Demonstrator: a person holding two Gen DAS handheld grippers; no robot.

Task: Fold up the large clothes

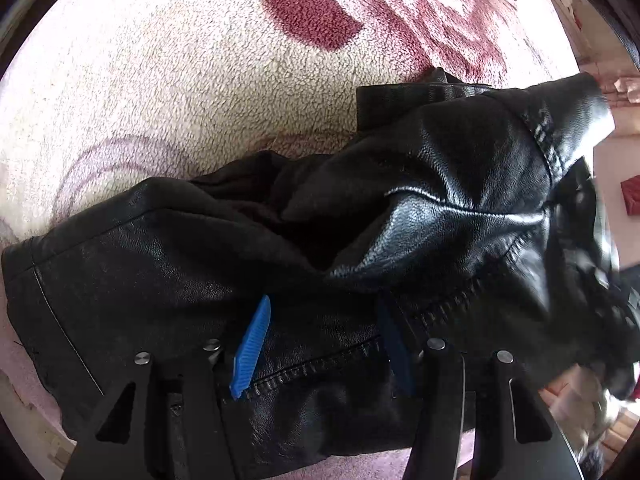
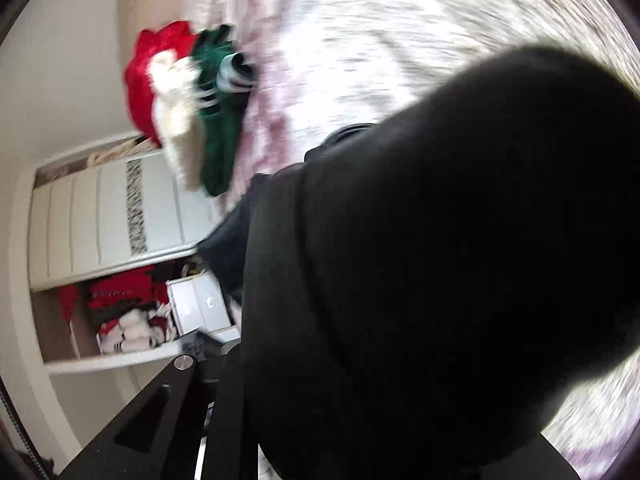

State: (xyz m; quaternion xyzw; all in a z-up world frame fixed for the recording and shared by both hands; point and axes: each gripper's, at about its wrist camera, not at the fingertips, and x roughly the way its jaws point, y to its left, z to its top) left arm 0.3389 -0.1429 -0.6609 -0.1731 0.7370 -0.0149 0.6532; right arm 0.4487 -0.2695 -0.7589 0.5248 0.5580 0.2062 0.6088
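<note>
Left wrist view: left gripper [image 1: 324, 344] had its blue pads [image 1: 252, 350] set wide apart, black leather jacket [image 1: 360, 240] lying across the gap between them. Pads looked to straddle the leather near a stitched seam, not pinch it. So: spread, nothing clamped, as far as I could tell. Jacket sat directly ahead of the fingers and under them, bunched on a fleecy pink-and-cream blanket [image 1: 180, 60]. Hem edge ran off to the tool's left; a raised, creased lump with a zip or stitch line rose ahead-right. Glossy grain, stiff folds, lining showing in the hollow at centre.

Right wrist view: heavy motion blur. Dark jacket material [image 2: 440, 260] filled most of the frame right in front of the right gripper [image 2: 224, 420], draped over the fingers. Tips hidden, so jaw state couldn't be read. Beyond it to the left: red, white and green clothes [image 2: 180, 92] piled on the blanket [image 2: 400, 40], and a white wardrobe [image 2: 120, 220] behind.

Judgement: early fold, likely a sleeve or side panel being carried over by the right side while the left anchored the body. Next move called for the left to close on the seam edge, then lay the lifted part flat. Leather is stiff and slick, so expect spring-back.
</note>
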